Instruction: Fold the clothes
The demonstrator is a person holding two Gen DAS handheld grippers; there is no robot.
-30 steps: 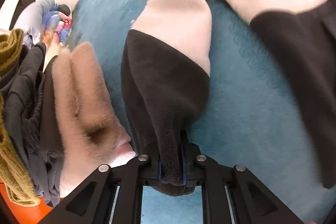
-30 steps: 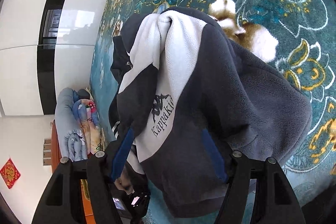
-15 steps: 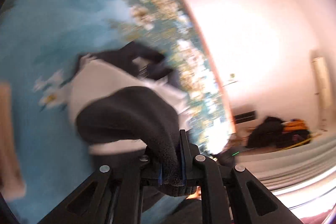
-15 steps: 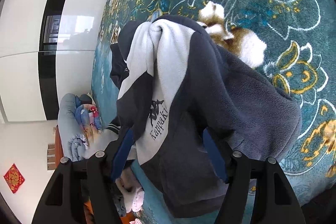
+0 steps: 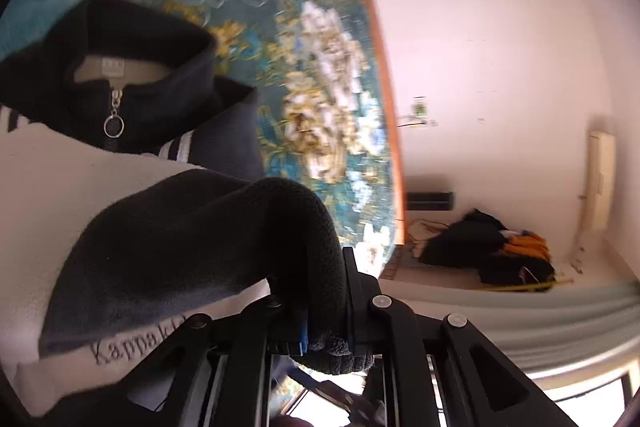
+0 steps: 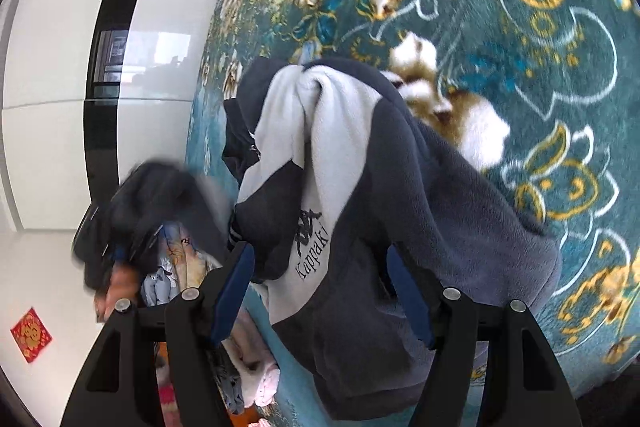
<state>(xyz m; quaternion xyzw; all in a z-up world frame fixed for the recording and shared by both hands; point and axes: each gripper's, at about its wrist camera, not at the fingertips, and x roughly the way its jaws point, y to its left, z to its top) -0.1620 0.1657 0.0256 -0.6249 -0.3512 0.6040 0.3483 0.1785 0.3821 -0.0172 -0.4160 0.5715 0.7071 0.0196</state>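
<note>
- left tool [image 5: 326, 311]: clenched on the dark sleeve cuff [image 5: 320, 259] of the fleece jacket [image 6: 360, 227]; the cuff fills the narrow gap between the blue pads and a tuft bulges out behind them, so the hold is on the sleeve's very end, which lets the whole sleeve be carried as one length.
- sleeve position: in the left wrist view the sleeve arches from the tool over the pale chest panel [image 5: 52, 187], above the printed lettering [image 5: 136, 345]; held so, it looks placed to be laid across the front of the garment, the sleeve-in step of a fold.
- right tool [image 6: 320, 291]: its jaws stand wide on either side of the jacket's lower body, dark fabric bunched between the blue pads; whether the pads press on the cloth or merely flank it cannot be told, so the grasp is undecided. judged by its place, it serves to steady the hem end while the other end is worked.
- jacket location: it lies rumpled on the teal floral blanket [image 6: 520, 27], collar [image 5: 132, 39] and zip pull [image 5: 113, 125] toward the blanket's far side in the left view, and well in from the blanket's orange-trimmed edge [image 5: 380, 67].
- left hand seen from the right wrist view: a blurred dark mass [image 6: 148, 211] at the jacket's left side, consistent with the sleeve in transit.
- other laundry [image 6: 248, 367]: a soft heap at the blanket's near edge below the right tool, apart from the jacket; apparently waiting its turn.
</note>
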